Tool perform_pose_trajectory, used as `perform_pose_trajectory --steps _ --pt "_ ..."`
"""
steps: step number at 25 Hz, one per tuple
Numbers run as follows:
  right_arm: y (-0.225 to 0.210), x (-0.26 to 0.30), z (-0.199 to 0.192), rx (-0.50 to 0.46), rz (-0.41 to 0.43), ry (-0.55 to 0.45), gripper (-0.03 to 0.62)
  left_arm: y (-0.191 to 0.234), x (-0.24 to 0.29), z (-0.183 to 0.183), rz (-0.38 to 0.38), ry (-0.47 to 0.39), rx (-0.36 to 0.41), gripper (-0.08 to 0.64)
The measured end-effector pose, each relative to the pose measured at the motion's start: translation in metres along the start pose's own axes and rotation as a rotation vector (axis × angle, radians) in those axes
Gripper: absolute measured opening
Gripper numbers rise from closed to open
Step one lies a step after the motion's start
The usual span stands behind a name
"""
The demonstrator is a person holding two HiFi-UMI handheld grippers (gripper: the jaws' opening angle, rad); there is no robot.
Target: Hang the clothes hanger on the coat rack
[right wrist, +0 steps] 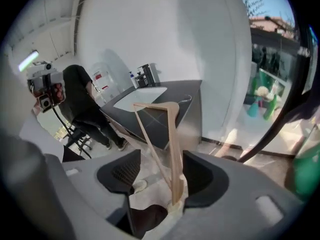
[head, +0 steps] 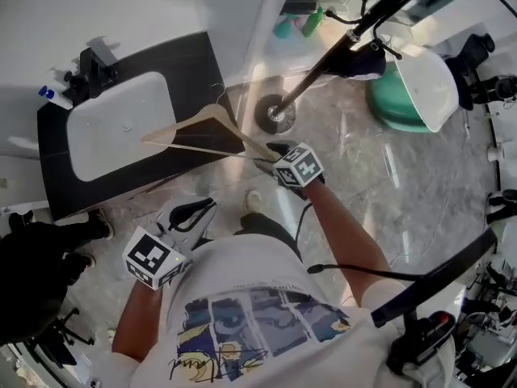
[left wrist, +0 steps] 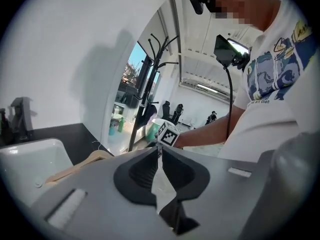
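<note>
While the left hand-held gripper (head: pixel 203 208) hangs low at the person's side with its jaws closed together on nothing (left wrist: pixel 159 152), the right hand-held gripper (head: pixel 266 157) reaches forward and down with its jaws standing apart. Between them is one end of the wooden clothes hanger (right wrist: pixel 175 149). That end leans against the right-side pad, and the other pad stands clear of it, so nothing is clamped. From there the clothes hanger (head: pixel 186 125) stretches away from the person. Its apex and far end lie over the black counter (head: pixel 194 63), beside the white sink (head: pixel 121 124). Whether the wood rests on the counter cannot be told.

The coat rack (head: pixel 323 61) stands on the pale stone floor (head: pixel 404 184) just beyond the counter's corner. Its round base is near the right hand-held gripper, and its black pole slants up toward the top right of the head view. The hanger is well apart from the rack's hooks and touches no part of it. A green bin with a white liner (head: pixel 412 87) sits behind the pole, and a person in dark clothes (head: pixel 36 261) stands past the counter's near end.
</note>
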State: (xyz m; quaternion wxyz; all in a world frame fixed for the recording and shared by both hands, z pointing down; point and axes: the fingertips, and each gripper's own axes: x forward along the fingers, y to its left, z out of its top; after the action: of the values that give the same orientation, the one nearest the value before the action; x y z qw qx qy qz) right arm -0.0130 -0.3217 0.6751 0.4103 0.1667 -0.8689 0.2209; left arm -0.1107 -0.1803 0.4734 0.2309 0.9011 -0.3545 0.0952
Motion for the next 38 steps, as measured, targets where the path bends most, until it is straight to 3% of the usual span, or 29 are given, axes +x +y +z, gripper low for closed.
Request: perform_pose_trajectory --steps 4,11,12,13,15,19,27,38 --pt "-0.014 0.037 -0.016 0.09 0.252 0.048 0.284 0.0 0.031 0.018 0.089 -0.007 -0.044 0.031" --pt "0.007 0.066 -0.023 0.3 0.683 0.088 0.28 -0.007 0.063 0.027 0.217 0.004 -0.094 0.029" --pt "0.011 0.064 -0.023 0.329 0.733 0.09 0.233 -0.007 0.065 0.026 0.232 0.007 -0.102 0.029" --pt "0.014 0.061 -0.021 0.351 0.774 0.085 0.123 -0.007 0.067 0.023 0.246 0.009 -0.109 0.028" --pt "0.018 0.055 -0.018 0.378 0.826 0.065 0.095 -0.008 0.068 0.018 0.264 0.01 -0.123 0.028" --pt "0.009 0.041 -0.016 0.345 0.797 0.009 0.035 -0.012 0.071 0.017 0.252 0.01 -0.116 0.028" --pt "0.0 -0.033 -0.004 0.258 0.645 -0.116 0.032 -0.021 0.069 0.037 0.125 -0.005 -0.018 0.028" --pt "-0.021 -0.171 0.018 0.312 0.387 -0.453 0.032 -0.047 0.069 0.04 -0.109 -0.009 0.118 0.025"
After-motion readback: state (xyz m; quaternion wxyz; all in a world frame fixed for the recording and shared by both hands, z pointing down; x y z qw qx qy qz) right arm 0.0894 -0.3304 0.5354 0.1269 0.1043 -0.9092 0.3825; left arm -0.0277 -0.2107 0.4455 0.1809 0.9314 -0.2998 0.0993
